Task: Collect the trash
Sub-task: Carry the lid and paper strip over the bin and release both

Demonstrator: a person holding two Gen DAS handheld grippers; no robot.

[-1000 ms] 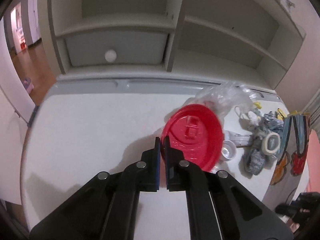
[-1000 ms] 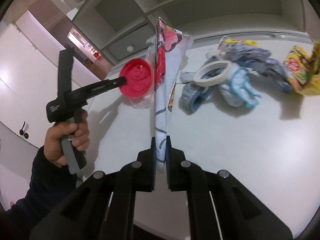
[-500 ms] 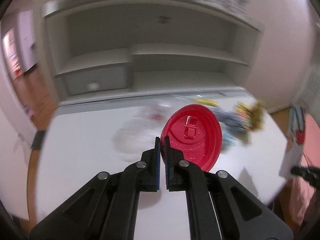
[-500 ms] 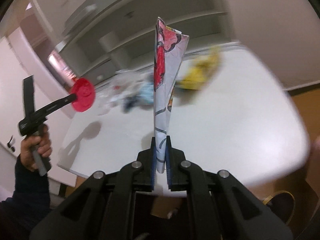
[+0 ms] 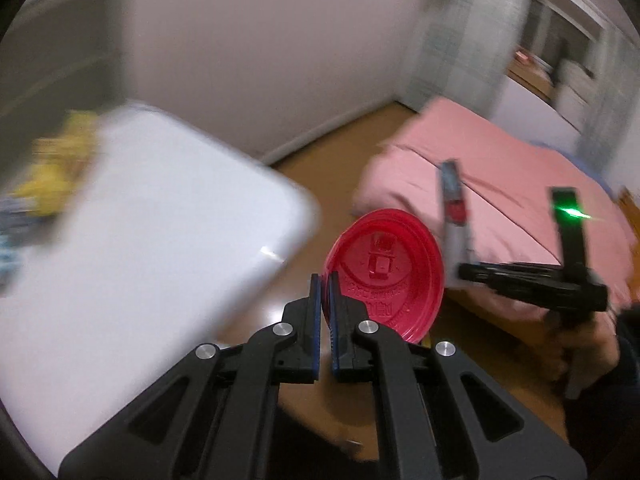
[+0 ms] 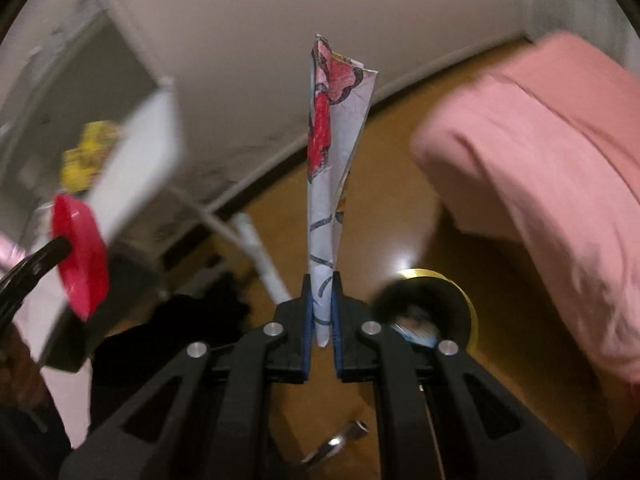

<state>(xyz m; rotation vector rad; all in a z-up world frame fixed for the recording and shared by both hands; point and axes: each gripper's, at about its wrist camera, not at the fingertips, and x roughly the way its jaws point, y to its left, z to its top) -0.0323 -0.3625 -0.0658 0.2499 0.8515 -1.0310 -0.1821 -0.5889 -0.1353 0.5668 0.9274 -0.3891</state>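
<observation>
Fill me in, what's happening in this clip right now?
A person is collecting trash with two handheld grippers. The left gripper is shut on the rim of a red plastic lid; the right gripper is shut on a folded printed paper. Both point away from the white table, over the wood floor by a pink bed. A dark bin with a yellow rim sits below the right gripper. Nothing dropped yet.

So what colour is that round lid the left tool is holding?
Bright red. The plastic lid shows best in the left wrist view.
</observation>
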